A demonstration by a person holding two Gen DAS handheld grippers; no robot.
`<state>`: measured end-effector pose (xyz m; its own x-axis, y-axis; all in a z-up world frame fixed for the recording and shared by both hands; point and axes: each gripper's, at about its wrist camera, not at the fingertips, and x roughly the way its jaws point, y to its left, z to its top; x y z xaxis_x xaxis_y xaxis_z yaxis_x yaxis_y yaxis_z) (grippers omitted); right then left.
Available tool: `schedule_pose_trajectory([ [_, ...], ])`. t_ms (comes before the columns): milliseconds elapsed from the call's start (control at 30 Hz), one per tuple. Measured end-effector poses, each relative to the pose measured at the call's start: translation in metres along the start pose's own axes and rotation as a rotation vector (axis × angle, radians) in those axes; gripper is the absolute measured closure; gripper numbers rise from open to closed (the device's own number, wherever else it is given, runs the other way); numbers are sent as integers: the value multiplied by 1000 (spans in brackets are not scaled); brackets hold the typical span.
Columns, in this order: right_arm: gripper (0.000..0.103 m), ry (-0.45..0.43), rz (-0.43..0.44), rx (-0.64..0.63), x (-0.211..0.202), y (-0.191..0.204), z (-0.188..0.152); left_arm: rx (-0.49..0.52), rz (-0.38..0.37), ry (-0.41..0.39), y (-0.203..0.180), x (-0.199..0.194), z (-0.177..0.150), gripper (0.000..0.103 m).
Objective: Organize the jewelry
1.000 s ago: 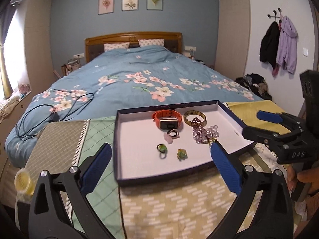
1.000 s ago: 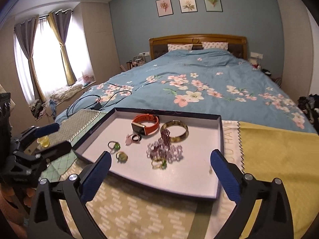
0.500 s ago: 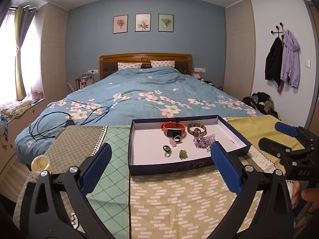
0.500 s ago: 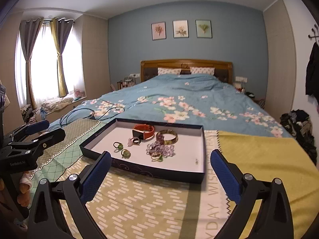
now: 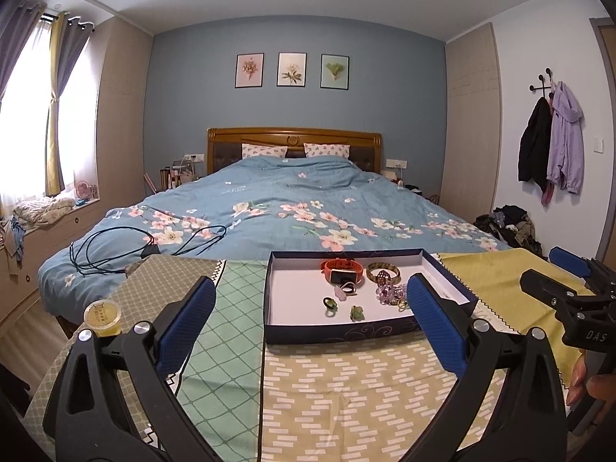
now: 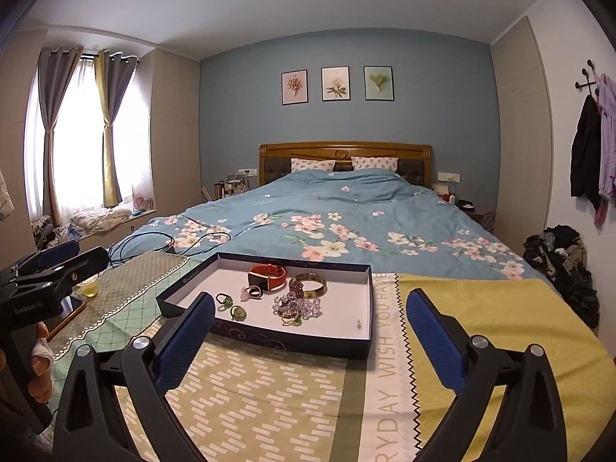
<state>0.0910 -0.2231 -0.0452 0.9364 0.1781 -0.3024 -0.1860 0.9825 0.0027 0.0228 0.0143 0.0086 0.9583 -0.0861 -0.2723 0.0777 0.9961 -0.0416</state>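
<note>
A shallow dark-blue tray with a white floor rests on patterned cloths. Inside lie an orange smartwatch, a gold bangle, a purple bead bracelet, two green rings and a pale pink ring. My left gripper is open, held back from the tray's near wall. My right gripper is open too, nearer the tray's right half. Neither holds anything.
A small yellow-lidded jar stands at the left on the cloth. A phone lies near it. Beyond the tray is a bed with a floral duvet and a black cable.
Both grippers have drawn back and tilted up, so the tray looks smaller and farther away and more of the room shows. Both stayed open; the jewelry has not moved.
</note>
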Motion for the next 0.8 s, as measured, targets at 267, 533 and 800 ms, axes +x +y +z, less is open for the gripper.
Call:
schedule_pose_trajectory([
  [267,7,-31,-8,-2,-11,3,-1,-10,9,-30,0,-17,2,5],
  [533,7,-21,-9,7,-13,3,-3,-9,6,-38,-3,-25,3,5],
  [800,7,-38,-15,7,-17,5,-1,-13,4,-40,-3,-25,4,5],
])
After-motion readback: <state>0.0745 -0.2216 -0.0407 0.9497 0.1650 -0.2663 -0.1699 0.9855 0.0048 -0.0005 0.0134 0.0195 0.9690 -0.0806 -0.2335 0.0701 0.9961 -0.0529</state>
